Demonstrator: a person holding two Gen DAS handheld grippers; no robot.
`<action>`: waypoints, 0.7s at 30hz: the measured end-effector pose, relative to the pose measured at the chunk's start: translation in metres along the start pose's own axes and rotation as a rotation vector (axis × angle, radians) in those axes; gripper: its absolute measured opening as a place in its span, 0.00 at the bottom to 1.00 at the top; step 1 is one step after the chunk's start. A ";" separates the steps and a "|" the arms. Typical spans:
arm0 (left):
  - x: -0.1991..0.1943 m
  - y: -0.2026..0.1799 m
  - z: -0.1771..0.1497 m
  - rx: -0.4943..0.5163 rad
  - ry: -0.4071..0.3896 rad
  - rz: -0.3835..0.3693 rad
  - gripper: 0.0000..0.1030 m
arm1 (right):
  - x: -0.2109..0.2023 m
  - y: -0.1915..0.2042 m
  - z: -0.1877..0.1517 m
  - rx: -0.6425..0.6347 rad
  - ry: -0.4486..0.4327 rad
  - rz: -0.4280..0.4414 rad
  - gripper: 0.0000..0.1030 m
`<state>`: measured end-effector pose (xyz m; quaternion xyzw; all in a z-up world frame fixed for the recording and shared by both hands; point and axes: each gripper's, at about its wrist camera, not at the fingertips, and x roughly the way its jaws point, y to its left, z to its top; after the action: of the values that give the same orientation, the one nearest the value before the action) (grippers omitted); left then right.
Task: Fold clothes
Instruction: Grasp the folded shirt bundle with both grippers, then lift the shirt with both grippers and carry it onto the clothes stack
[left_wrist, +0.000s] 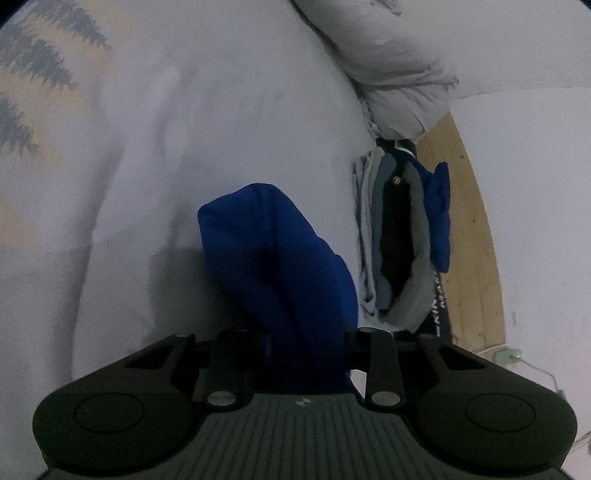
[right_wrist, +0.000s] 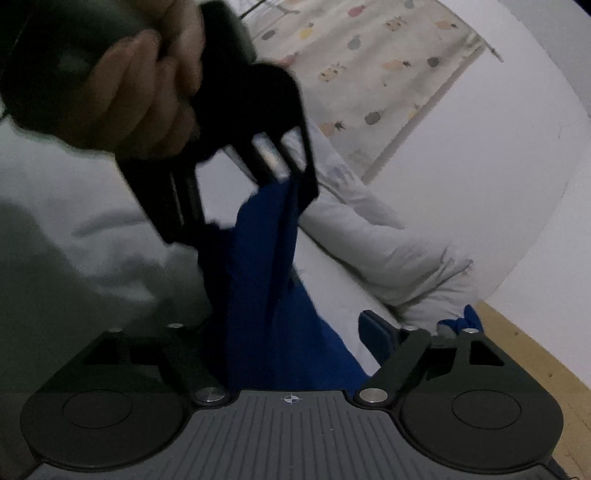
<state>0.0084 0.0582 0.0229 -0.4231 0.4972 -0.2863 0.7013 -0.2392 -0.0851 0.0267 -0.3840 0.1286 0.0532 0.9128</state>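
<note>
A royal blue garment (left_wrist: 280, 258) hangs bunched from my left gripper (left_wrist: 306, 343), which is shut on its upper edge above the white bed sheet (left_wrist: 184, 147). In the right wrist view the same blue garment (right_wrist: 258, 266) hangs from the left gripper (right_wrist: 284, 177), held by a hand at upper left. My right gripper (right_wrist: 295, 343) stands open, its blue-padded right finger (right_wrist: 376, 330) apart from the cloth, and the garment drapes between its jaws.
A stack of folded clothes (left_wrist: 402, 236) in grey, black and blue lies at the bed's right edge. A rumpled white duvet (left_wrist: 399, 74) lies beyond it, also in the right wrist view (right_wrist: 399, 251). Wooden floor (left_wrist: 476, 236) and white wall lie right. A fruit-print curtain (right_wrist: 369, 74) hangs behind.
</note>
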 end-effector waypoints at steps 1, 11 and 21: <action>-0.002 0.000 0.000 -0.004 0.001 -0.006 0.30 | 0.001 0.003 -0.004 -0.004 0.008 -0.001 0.79; -0.005 -0.004 0.004 -0.011 -0.002 -0.062 0.26 | 0.028 -0.033 -0.040 -0.011 0.082 -0.136 0.79; 0.003 -0.013 0.005 0.014 0.001 -0.027 0.25 | 0.040 -0.032 -0.059 -0.235 0.039 0.091 0.22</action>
<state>0.0144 0.0505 0.0337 -0.4247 0.4897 -0.2995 0.7001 -0.2056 -0.1499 -0.0017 -0.4828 0.1567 0.1017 0.8555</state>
